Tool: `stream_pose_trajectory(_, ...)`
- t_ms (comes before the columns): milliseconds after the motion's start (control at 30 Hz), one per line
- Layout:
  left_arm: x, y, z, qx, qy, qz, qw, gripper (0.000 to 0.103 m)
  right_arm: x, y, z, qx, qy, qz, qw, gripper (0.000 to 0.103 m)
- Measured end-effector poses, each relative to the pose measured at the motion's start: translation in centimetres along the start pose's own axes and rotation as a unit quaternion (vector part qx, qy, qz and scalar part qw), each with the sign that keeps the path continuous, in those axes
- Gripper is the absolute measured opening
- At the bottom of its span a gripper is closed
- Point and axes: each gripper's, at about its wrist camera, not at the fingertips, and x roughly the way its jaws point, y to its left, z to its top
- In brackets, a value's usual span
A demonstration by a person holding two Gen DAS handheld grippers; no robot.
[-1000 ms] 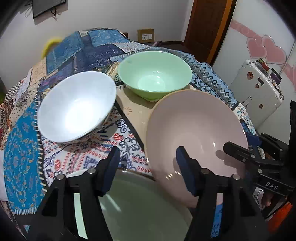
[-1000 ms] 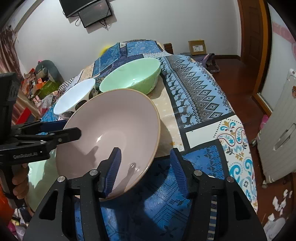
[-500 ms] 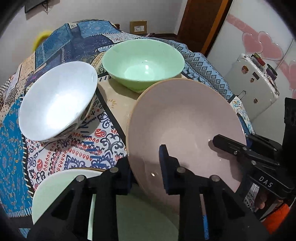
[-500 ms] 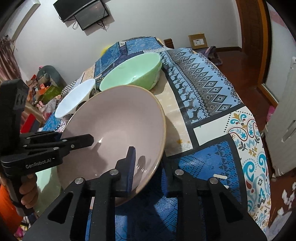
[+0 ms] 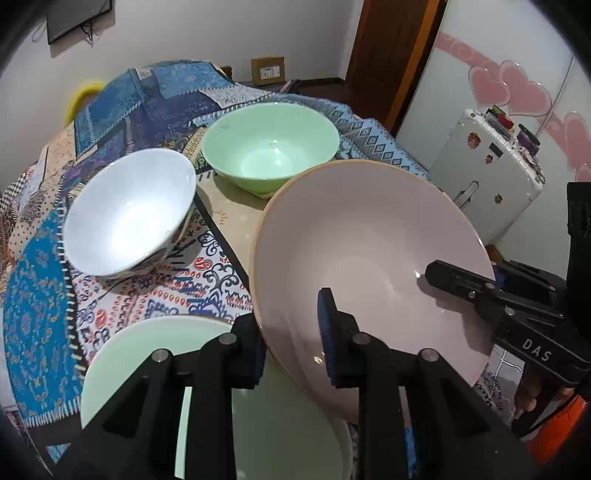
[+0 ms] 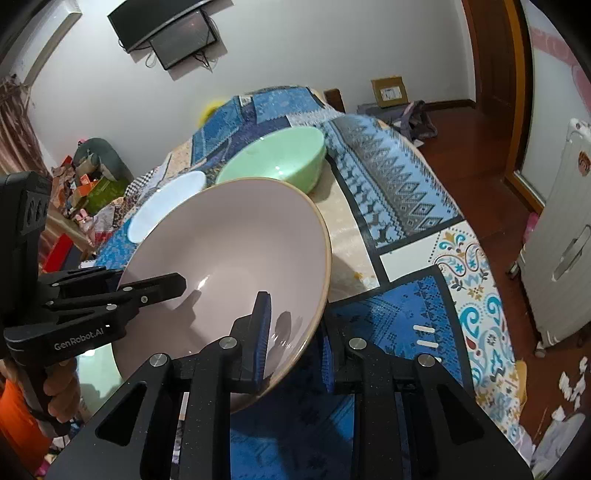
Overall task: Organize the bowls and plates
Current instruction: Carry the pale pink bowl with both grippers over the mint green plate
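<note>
Pink bowl [image 5: 362,236]: large and shallow, with a thin tan rim, tilted up off the patchwork tablecloth [image 5: 155,288] and held at two spots on its near rim.
Left gripper [image 5: 291,332]: clamped on the pink bowl's rim; one blue pad [image 5: 327,332] lies against the inside, the other finger sits outside under the wall.
Right gripper [image 6: 295,339]: likewise closed on the rim at the bowl's other side, one blue pad [image 6: 261,332] inside, the other outside below the rim; in the left wrist view its black finger reaches over the rim from the right.
Light green plate [image 5: 147,358]: flat on the cloth at the near edge, directly under the left gripper, with the pink bowl's lower wall overlapping it.
White bowl [image 5: 129,210]: upright on the cloth to the left of the pink bowl, apart from it.
Green bowl [image 5: 269,147]: upright farther back, behind the pink bowl's far rim and just beside the white bowl.
Person: a hand [image 6: 61,384] wraps the left gripper's handle, seen at the left edge of the right wrist view.
Room: a dark screen [image 6: 170,29] hangs on the white wall beyond the table; a white cabinet [image 5: 491,177] stands to the right.
</note>
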Motion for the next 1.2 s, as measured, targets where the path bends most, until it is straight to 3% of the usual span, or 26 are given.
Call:
stream_pose_trajectory(567, -8.3, 0.7, -2.8, -0.02, -0.045, 0.009, 0.9988, 0.025, -3.7, 4.8, 0.2, -0.038, -0.035, 0.01, 0.999, 0.021)
stream_pose_trajectory(1200, -15.8, 7.1, -9.5, -0.083, -0.077, 0.053, 0.9922, 0.025, -2.4, 13.0, -1.6, -0.088, -0.028, 0.06, 0.994, 0.021)
